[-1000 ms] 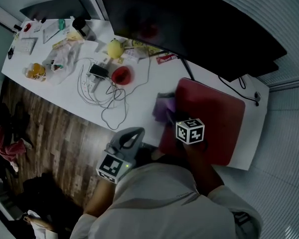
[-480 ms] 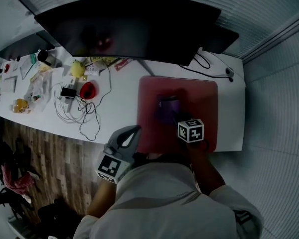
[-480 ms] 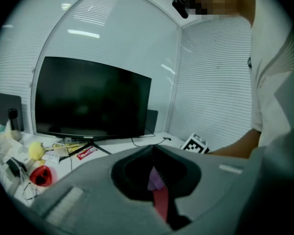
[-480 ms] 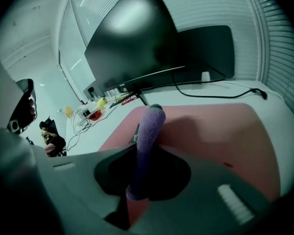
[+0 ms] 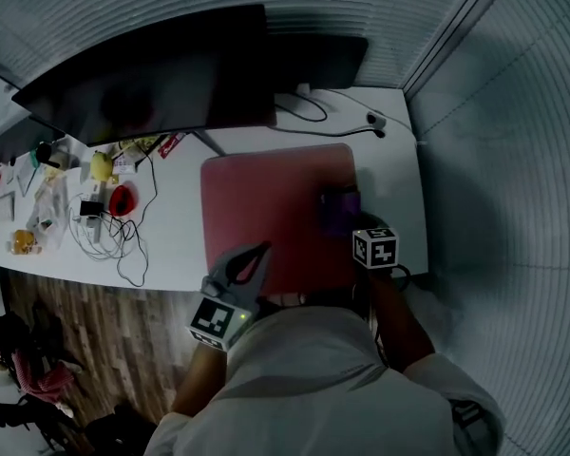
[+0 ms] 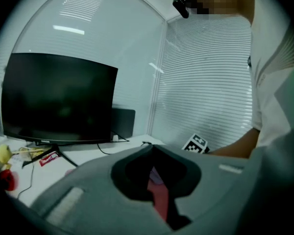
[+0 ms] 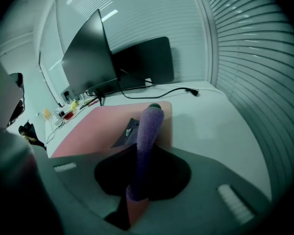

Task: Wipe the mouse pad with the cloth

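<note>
Holding a purple cloth (image 7: 149,126) in the right gripper (image 7: 139,148), jaws clenched on it, the roll of fabric poking forward past the tips. Set over the right part of the red mouse pad (image 5: 266,207), close to its right edge; cannot tell whether pressed onto it or just above.

Carrying the left gripper (image 5: 258,251) at the pad's near edge, toward the near left corner, jaws pressed together on nothing, with only a strip of red pad showing behind the tips.

Placed at the near edge of the white table (image 5: 399,188), toward its right end: the pad.

Along the far edge: 1 large dark monitor (image 5: 142,88), 1 smaller dark screen (image 5: 313,60) and a black cable (image 5: 309,110) trailing toward the far right corner.

At the left end: loose white cables (image 5: 95,228), a red object (image 5: 122,198) and a yellow object (image 5: 100,164).
</note>
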The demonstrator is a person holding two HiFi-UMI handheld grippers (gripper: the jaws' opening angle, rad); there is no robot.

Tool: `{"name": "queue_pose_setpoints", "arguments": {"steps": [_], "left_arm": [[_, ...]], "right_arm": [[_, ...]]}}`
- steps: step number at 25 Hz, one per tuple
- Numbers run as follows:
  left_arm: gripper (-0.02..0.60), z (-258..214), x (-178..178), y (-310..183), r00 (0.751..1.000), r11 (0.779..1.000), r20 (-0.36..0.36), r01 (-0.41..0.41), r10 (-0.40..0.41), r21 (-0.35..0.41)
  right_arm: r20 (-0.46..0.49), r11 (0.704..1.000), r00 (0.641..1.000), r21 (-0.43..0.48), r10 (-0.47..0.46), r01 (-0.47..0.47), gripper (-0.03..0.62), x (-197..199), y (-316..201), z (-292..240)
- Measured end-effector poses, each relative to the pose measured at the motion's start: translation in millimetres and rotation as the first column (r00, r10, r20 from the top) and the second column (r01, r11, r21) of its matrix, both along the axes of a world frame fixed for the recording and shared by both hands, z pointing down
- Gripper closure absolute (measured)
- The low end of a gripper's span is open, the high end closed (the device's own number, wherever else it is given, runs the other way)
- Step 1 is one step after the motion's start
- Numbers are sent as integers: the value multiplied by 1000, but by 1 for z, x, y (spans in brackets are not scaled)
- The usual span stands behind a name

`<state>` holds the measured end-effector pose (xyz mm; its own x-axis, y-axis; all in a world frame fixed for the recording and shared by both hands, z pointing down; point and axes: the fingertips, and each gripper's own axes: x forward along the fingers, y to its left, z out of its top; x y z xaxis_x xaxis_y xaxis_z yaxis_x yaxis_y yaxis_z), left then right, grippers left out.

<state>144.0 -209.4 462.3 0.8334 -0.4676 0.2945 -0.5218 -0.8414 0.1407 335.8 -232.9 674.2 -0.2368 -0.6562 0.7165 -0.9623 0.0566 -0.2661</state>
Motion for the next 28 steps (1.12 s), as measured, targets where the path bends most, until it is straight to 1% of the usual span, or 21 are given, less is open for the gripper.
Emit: {"name": "queue_pose_setpoints", "arguments": {"steps": [4, 7, 10, 14, 17, 20, 24, 28], "left_arm": [[578, 5, 30, 4, 1000, 1000, 9, -15, 15, -7], [578, 5, 44, 1, 1000, 1000, 21, -22, 22, -1], [578, 5, 49, 4, 999, 1000, 19, -26, 26, -7], [579, 8, 37, 9, 999, 999, 21, -31, 31, -12], [579, 1, 14, 7, 1000, 1000, 7, -12, 12, -11], [580, -7, -25, 5, 1000, 1000, -5, 12, -12, -3], [578, -12, -97, 12, 998, 998, -9, 55, -55, -10], [578, -15, -184, 16, 992, 992, -7, 125, -125, -4]], "right_arm": [[-41, 997, 996, -7, 75, -75, 545, 63, 19, 2], [-93, 991, 986, -8, 135, -136, 545, 95, 27, 6], [-113, 985, 979, -7, 171, -173, 545, 108, 36, 8], [-107, 983, 977, 51, 183, -179, 545, 95, 30, -11], [-90, 983, 984, 116, 156, -145, 545, 64, 19, -43], [-79, 981, 992, 175, 100, -85, 545, 11, 2, -72], [-32, 975, 999, 222, -17, 24, 545, -91, -16, -104], [20, 956, 985, 247, -170, 160, 545, -218, -28, -114]]}}
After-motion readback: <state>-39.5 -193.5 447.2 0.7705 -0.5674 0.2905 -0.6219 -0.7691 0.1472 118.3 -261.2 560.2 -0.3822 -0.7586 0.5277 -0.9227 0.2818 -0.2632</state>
